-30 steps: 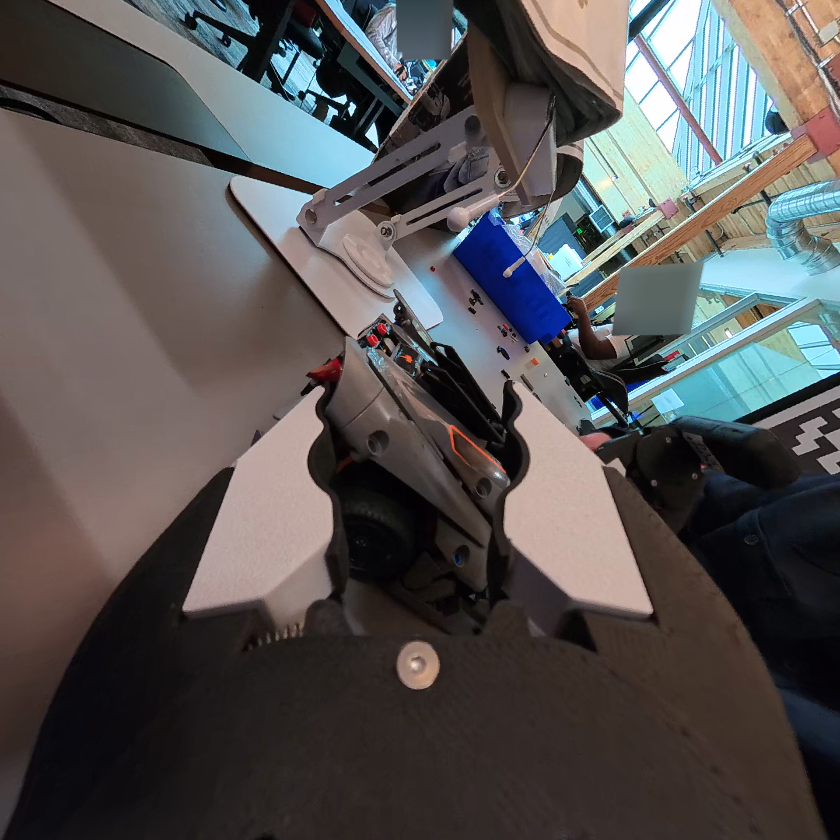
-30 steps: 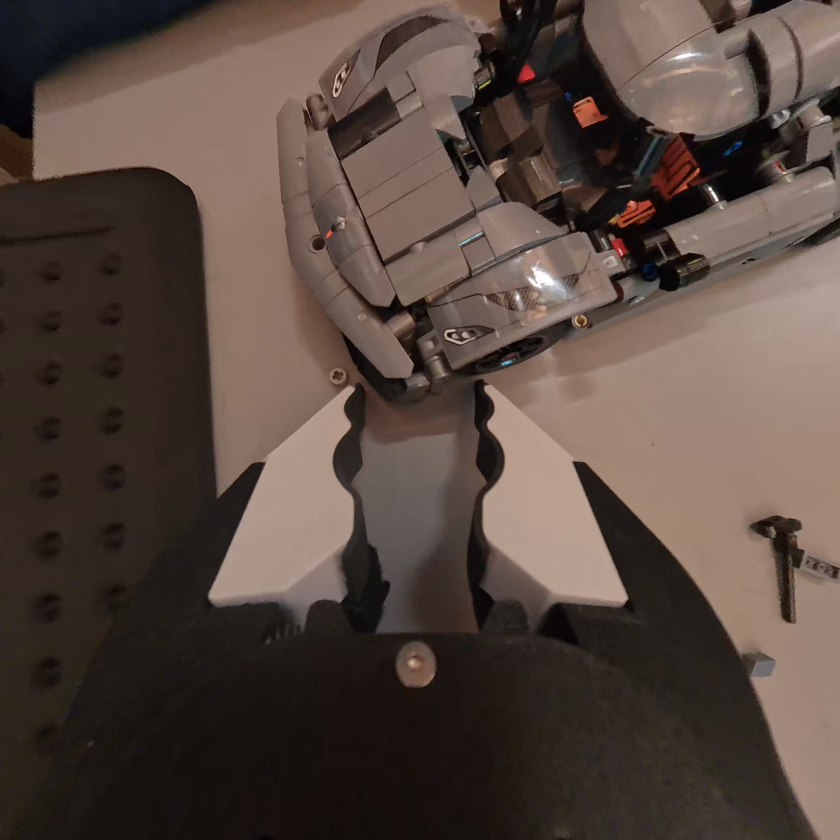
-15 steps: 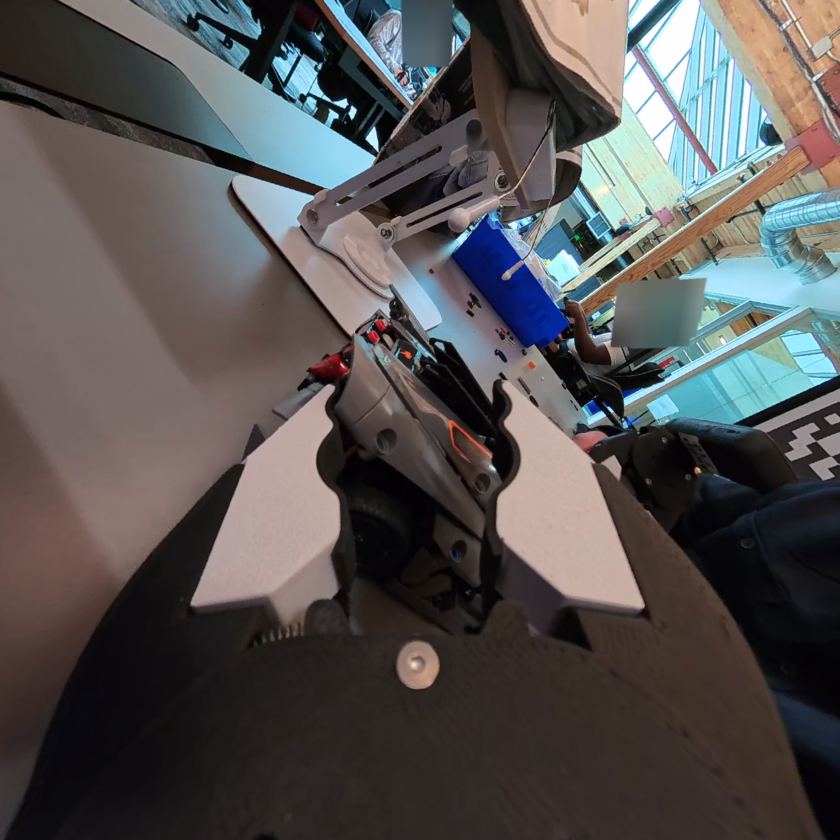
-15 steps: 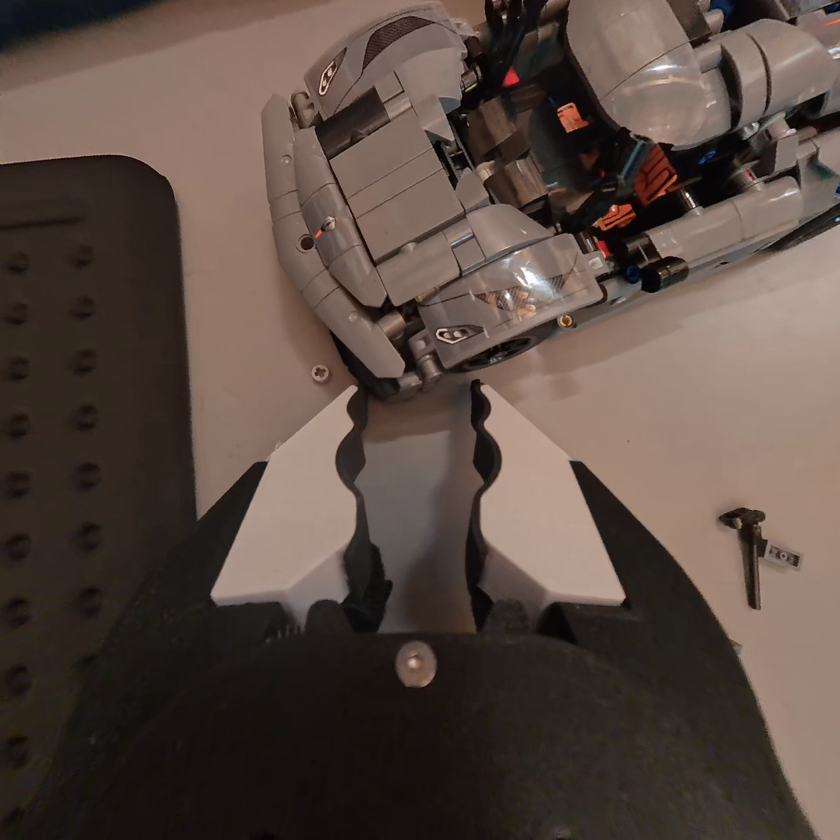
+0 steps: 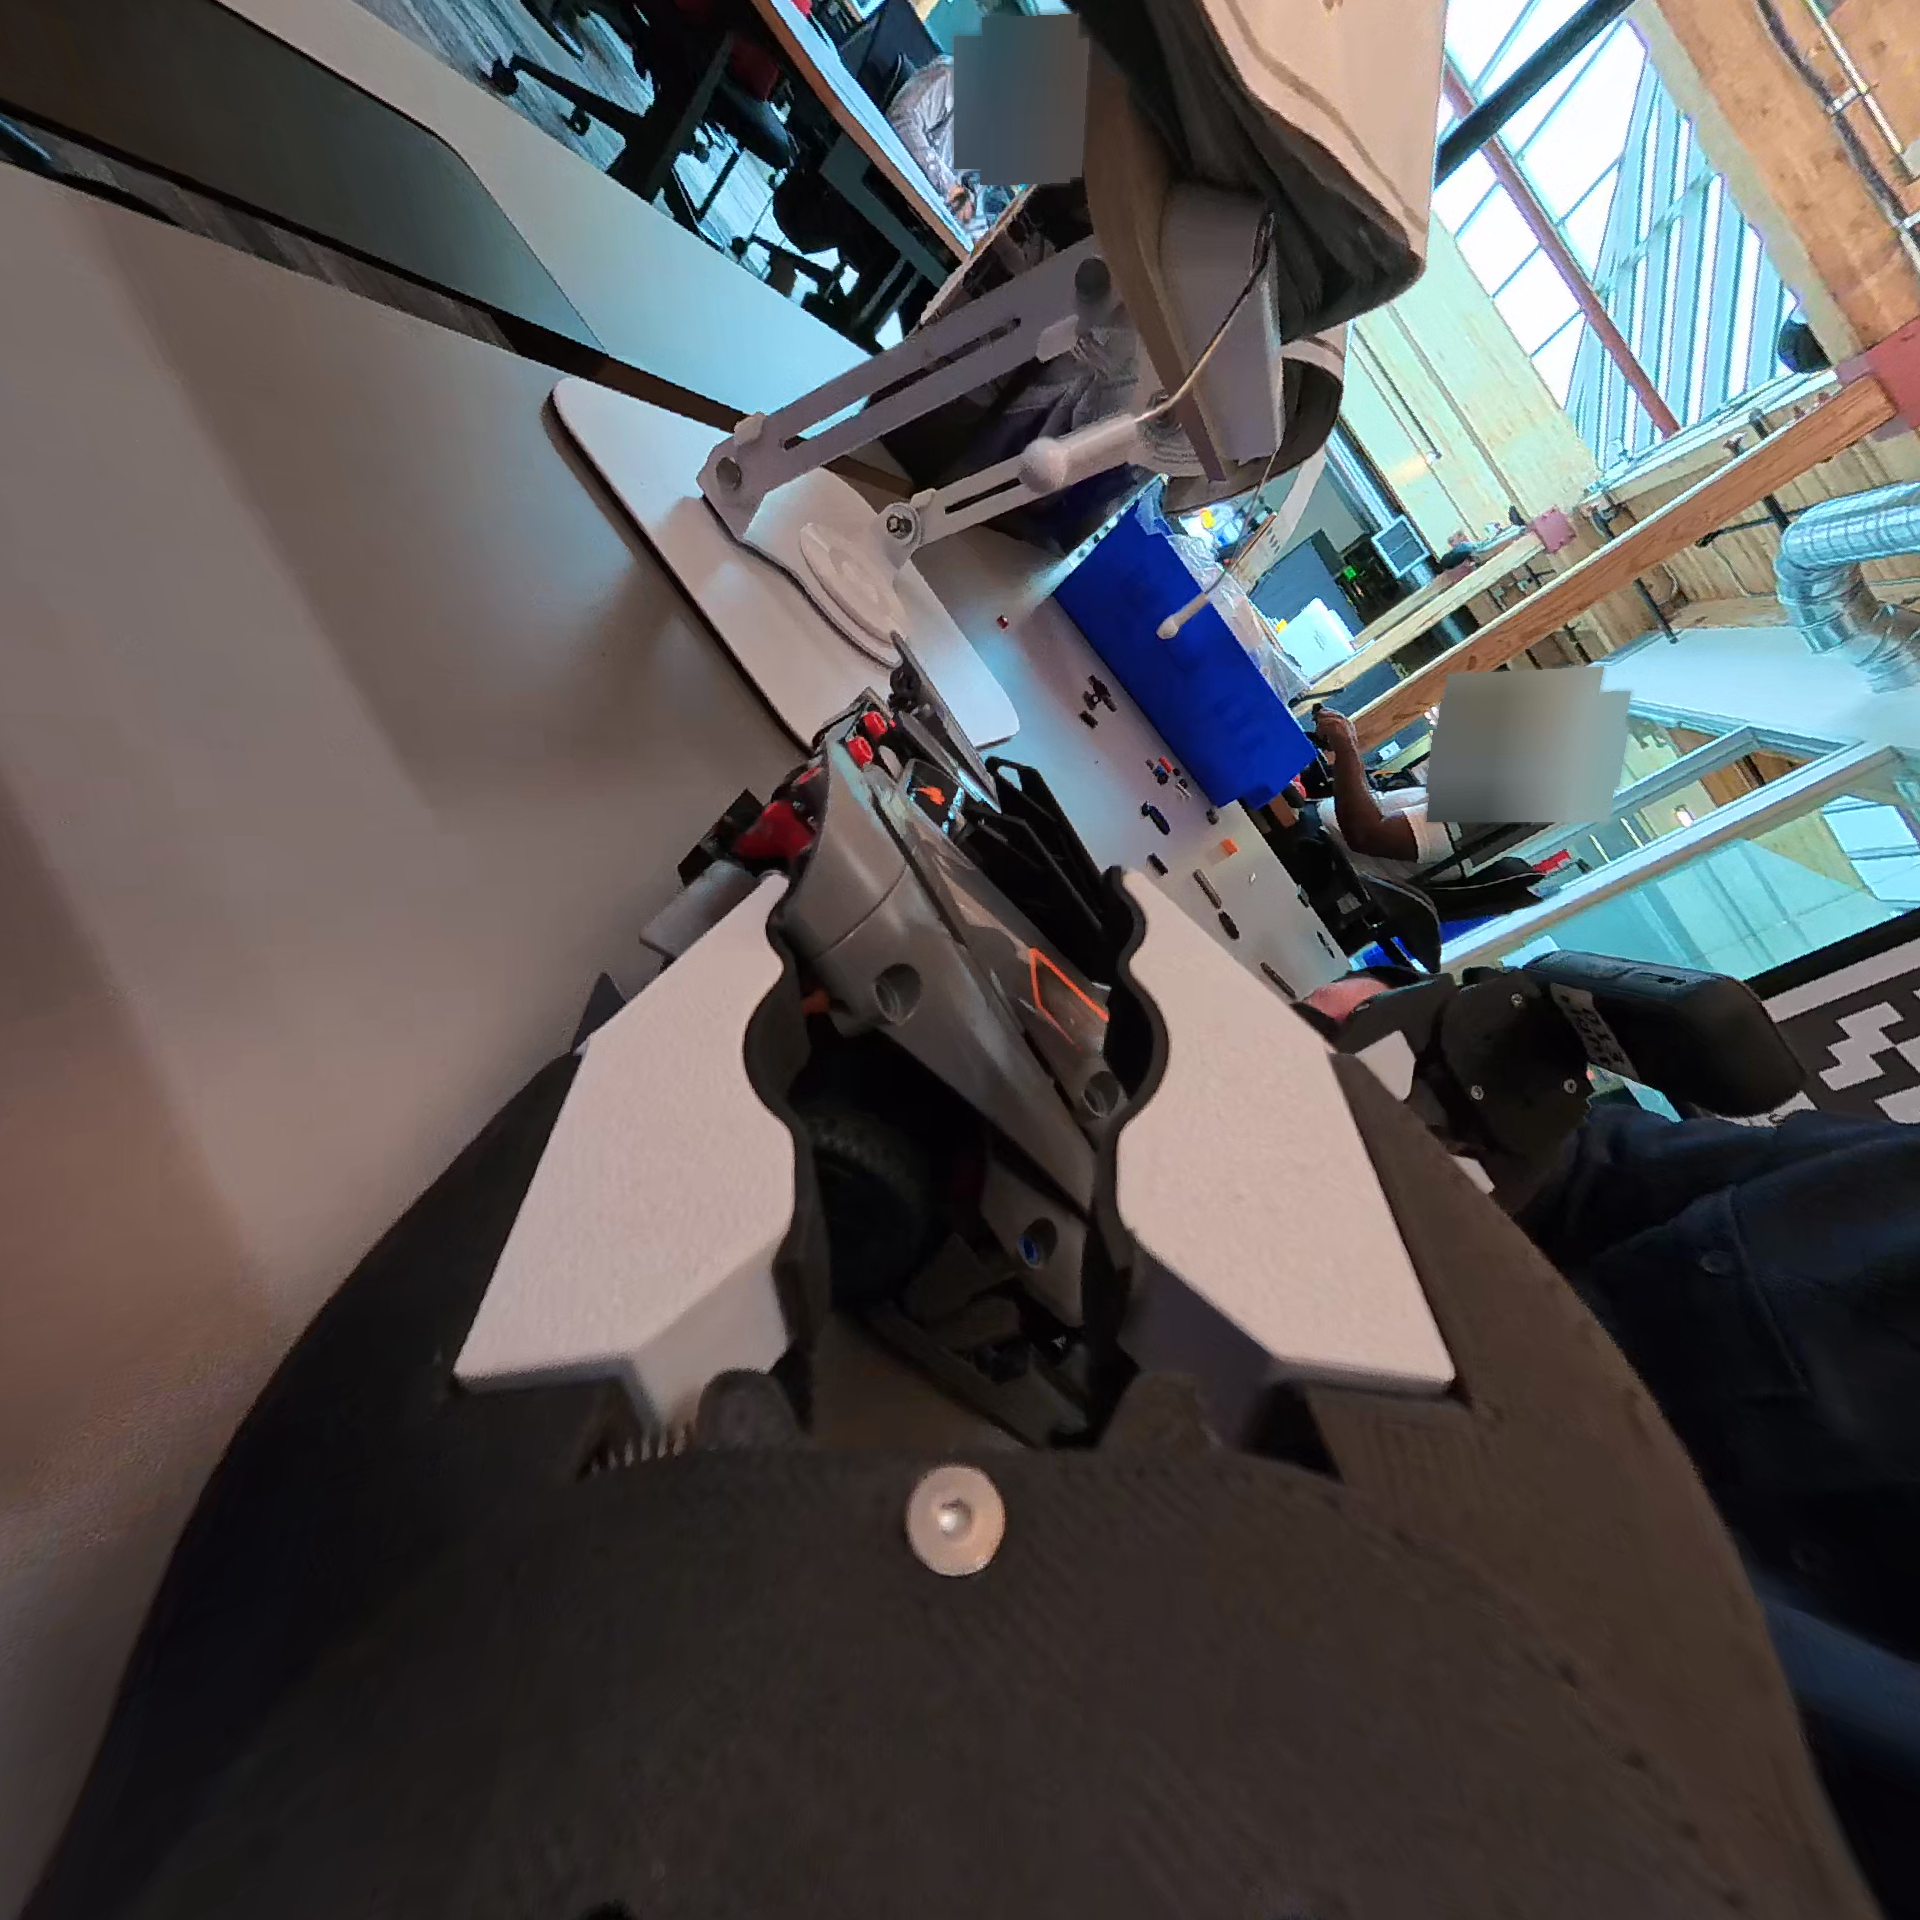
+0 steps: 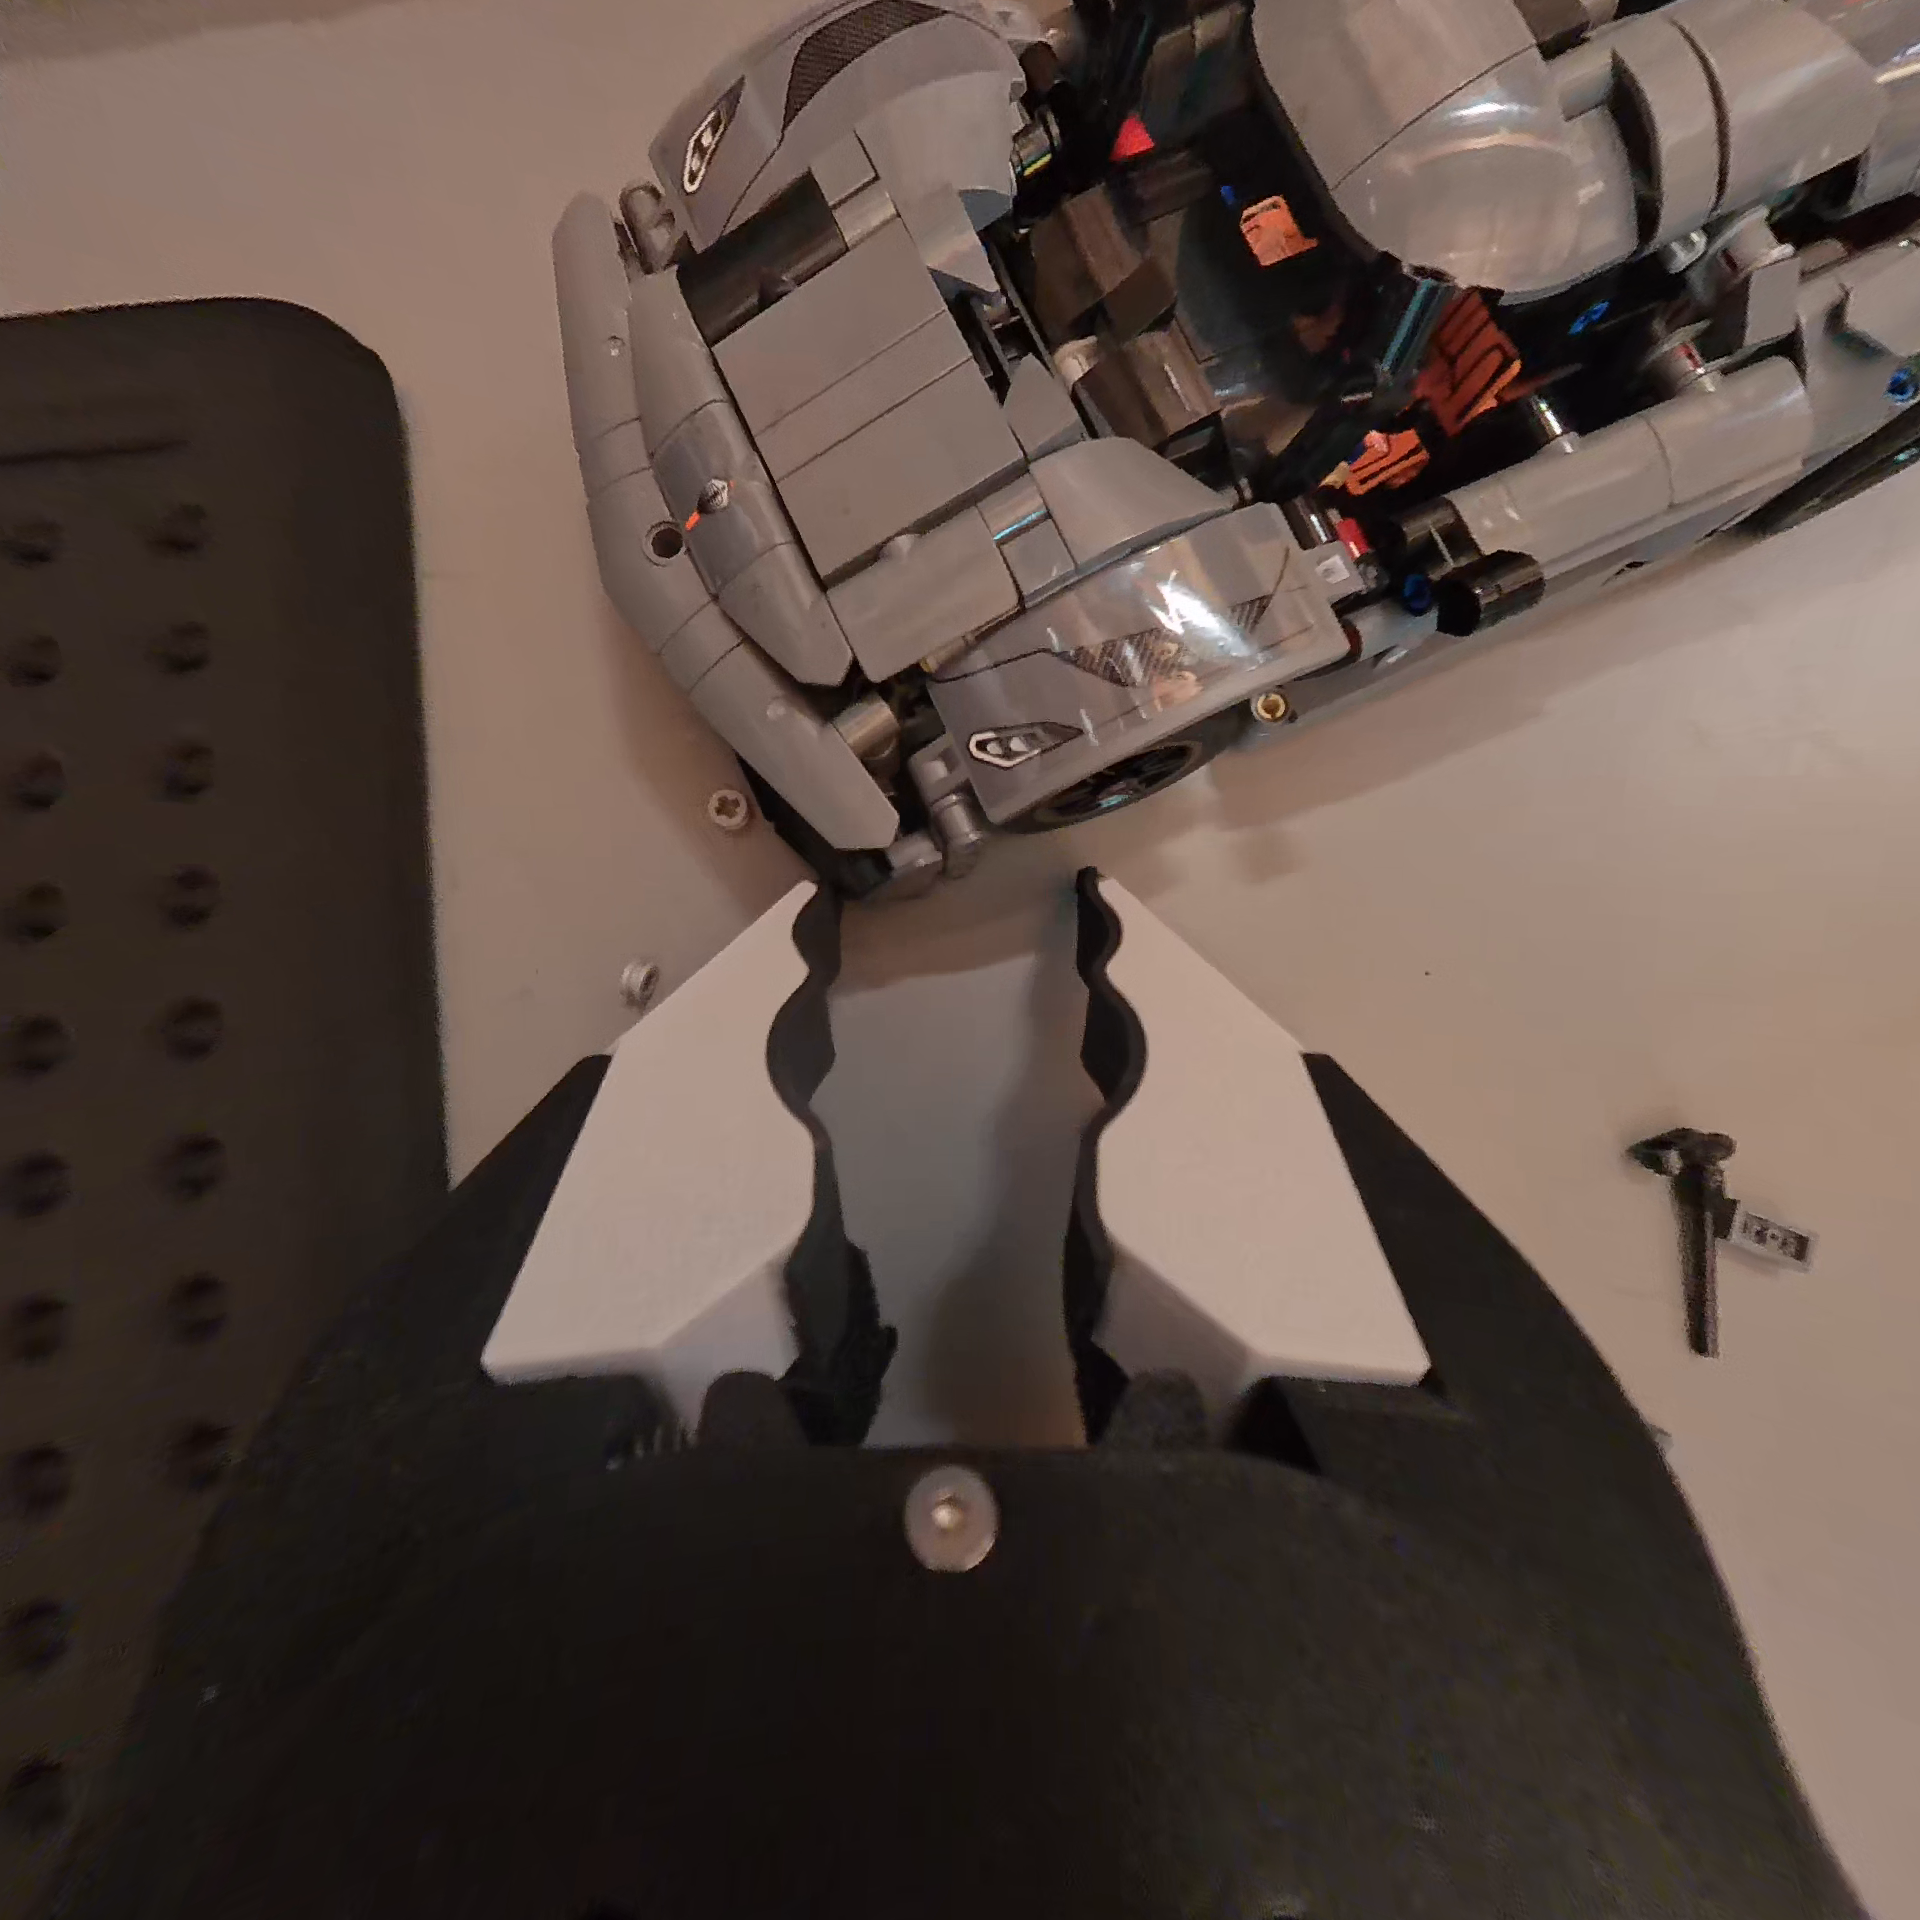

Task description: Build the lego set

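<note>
We are looking down the left gripper (image 5: 948, 940) and its jaws are pinching the grey lego car (image 5: 914, 935), with the bodywork and a black wheel sitting deep between the two fingers. The car is resting on the pale tabletop (image 5: 312, 675), nose pointing away from that camera toward a blue bin (image 5: 1174, 665) and a scatter of small loose pieces near it. A white desk lamp arm (image 5: 935, 436) is standing on its flat base just beyond the car.

From the right wrist view we are seeing the same car (image 6: 935, 499) from above, lying across the top of the frame, grey panels around a dark interior with orange bits showing. The right gripper (image 6: 951, 894) is hovering just short of the car's corner, jaws spread and holding nothing, bare tabletop (image 6: 1455, 987) visible between the fingers. The left fingertip is sitting right beside the car's lower edge; we cannot tell whether it is touching. A black perforated mat (image 6: 156, 779) is lying to the left, two tiny round pieces (image 6: 727, 805) are sitting between mat and car, and a dark axle piece (image 6: 1699, 1236) with a small grey tile beside it is lying well to the right.
</note>
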Tool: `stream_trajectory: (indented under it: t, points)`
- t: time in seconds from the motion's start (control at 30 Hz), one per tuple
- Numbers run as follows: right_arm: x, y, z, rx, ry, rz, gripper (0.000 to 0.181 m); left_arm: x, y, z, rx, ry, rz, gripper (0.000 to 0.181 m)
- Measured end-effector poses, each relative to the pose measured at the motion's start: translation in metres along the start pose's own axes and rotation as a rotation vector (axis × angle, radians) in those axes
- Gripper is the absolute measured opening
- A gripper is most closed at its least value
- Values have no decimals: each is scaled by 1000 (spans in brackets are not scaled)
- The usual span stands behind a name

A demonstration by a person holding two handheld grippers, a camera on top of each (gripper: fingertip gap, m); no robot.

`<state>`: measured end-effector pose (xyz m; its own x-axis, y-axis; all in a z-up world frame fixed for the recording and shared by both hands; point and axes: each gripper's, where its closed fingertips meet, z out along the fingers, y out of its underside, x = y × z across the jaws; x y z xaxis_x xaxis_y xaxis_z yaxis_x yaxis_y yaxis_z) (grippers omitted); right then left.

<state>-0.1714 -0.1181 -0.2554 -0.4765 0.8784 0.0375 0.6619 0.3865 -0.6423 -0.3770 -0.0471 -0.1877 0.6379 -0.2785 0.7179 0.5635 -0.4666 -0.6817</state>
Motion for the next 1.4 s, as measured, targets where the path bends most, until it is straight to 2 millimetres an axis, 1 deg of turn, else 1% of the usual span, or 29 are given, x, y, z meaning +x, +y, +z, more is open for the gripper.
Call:
stream_trajectory:
  t: [0.13, 0.23, 0.33, 0.43, 0.6, 0.73, 0.77, 0.8, 0.83, 0.9, 0.97, 1.03, 1.1, 1.13, 1.2, 1.27, 1.37, 1.4]
  points:
    - [-1, 2, -1, -9, -18, 11, 45, 2, 5, -9, 14, -28, 11, 54]
    - [0, 4, -2, -10, -18, 12, 41, 3, 9, -20, 36, -47, 8, 54]
    - [5, 5, -4, -13, 2, 10, 38, 3, 12, -35, 63, -82, 10, 54]
    - [11, 7, -5, -10, 1, 34, 38, 5, 17, -47, 96, -116, 12, 55]
    - [21, 9, -6, -6, 19, 49, 38, 5, 21, -62, 133, -158, 10, 51]
    - [31, 9, -6, -7, 45, 52, 38, 1, 19, -64, 135, -157, -22, 49]
    - [39, 10, -7, -13, 93, 36, 23, 0, 18, -63, 127, -154, -22, 47]
    - [47, 11, -9, -23, 132, 18, 23, 1, 21, -61, 103, -144, -19, 43]
    - [49, 11, -10, -20, 128, 26, 22, 4, 25, -58, 76, -138, -5, 40]
    - [47, 10, -12, 2, 91, 58, 26, 6, 32, -53, 31, -165, 60, 34]
    - [50, 14, -20, -5, 112, 55, 29, 9, 35, -51, 34, -160, 42, 36]
    - [39, 16, -29, -2, 33, 76, 35, 12, 34, -51, 62, -148, 4, 45]
    - [30, 23, -35, -21, -32, 92, 43, 13, 36, -51, 56, -163, 21, 47]
    - [26, 22, -39, -13, -54, 88, 46, 12, 35, -51, 61, -165, 20, 47]
    - [8, 17, -46, 7, -132, 69, 47, 13, 34, -50, 61, -152, 11, 51]
    - [-6, 16, -44, 11, -183, 63, 49, 10, 33, -50, 63, -158, 10, 48]
    - [-16, 7, -34, 35, -178, 66, 51, 9, 29, -50, 92, -159, -8, 50]
    - [-19, 5, -29, 37, -174, 62, 52, 10, 28, -50, 101, -157, -14, 53]
